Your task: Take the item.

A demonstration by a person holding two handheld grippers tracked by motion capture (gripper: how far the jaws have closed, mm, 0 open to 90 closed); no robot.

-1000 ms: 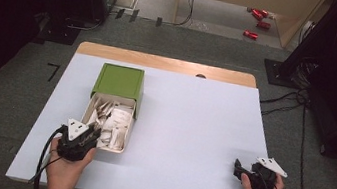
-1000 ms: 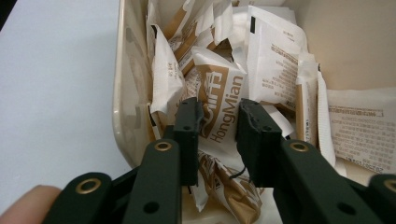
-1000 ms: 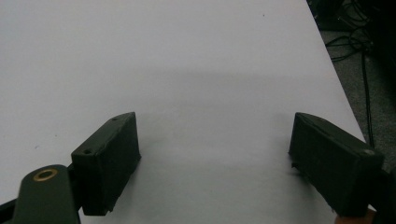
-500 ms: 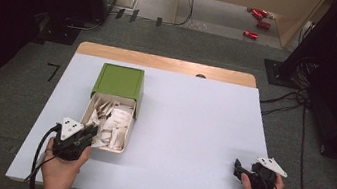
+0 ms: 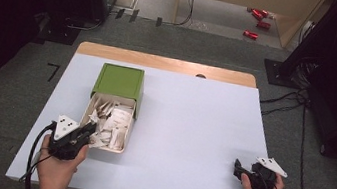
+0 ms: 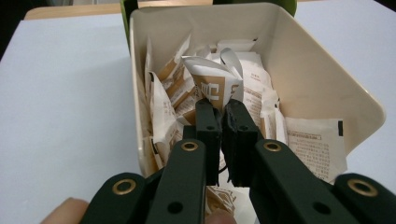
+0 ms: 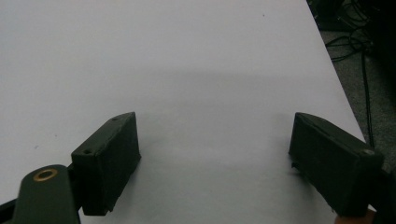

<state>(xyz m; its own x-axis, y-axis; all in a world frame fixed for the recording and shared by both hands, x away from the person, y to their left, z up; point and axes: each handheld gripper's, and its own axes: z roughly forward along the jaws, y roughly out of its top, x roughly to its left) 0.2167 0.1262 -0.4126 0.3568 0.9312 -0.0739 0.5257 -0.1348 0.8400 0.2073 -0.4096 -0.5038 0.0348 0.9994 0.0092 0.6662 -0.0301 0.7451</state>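
A cream tray (image 5: pixel 121 145) slid out of a green sleeve (image 5: pixel 119 82) holds several white and brown paper sachets (image 5: pixel 114 124). My left gripper (image 5: pixel 84 131) is at the tray's near left corner. In the left gripper view its jaws stand almost together, and the left gripper (image 6: pixel 222 109) is shut on the lower edge of one crumpled sachet (image 6: pixel 210 79), which stands up above the others inside the tray (image 6: pixel 308 74). My right gripper (image 5: pixel 240 168) rests near the table's front right corner. In its own view the right gripper (image 7: pixel 215 140) is wide open over bare white table.
The white table (image 5: pixel 193 118) has a wooden strip (image 5: pixel 161 63) along its far edge. Cables (image 5: pixel 287 99) lie on the floor to the right, and red objects (image 5: pixel 255 24) lie on the floor far behind.
My left gripper has shifted slightly at the tray's near left corner, back and then forward into the sachets. The right gripper has not moved.
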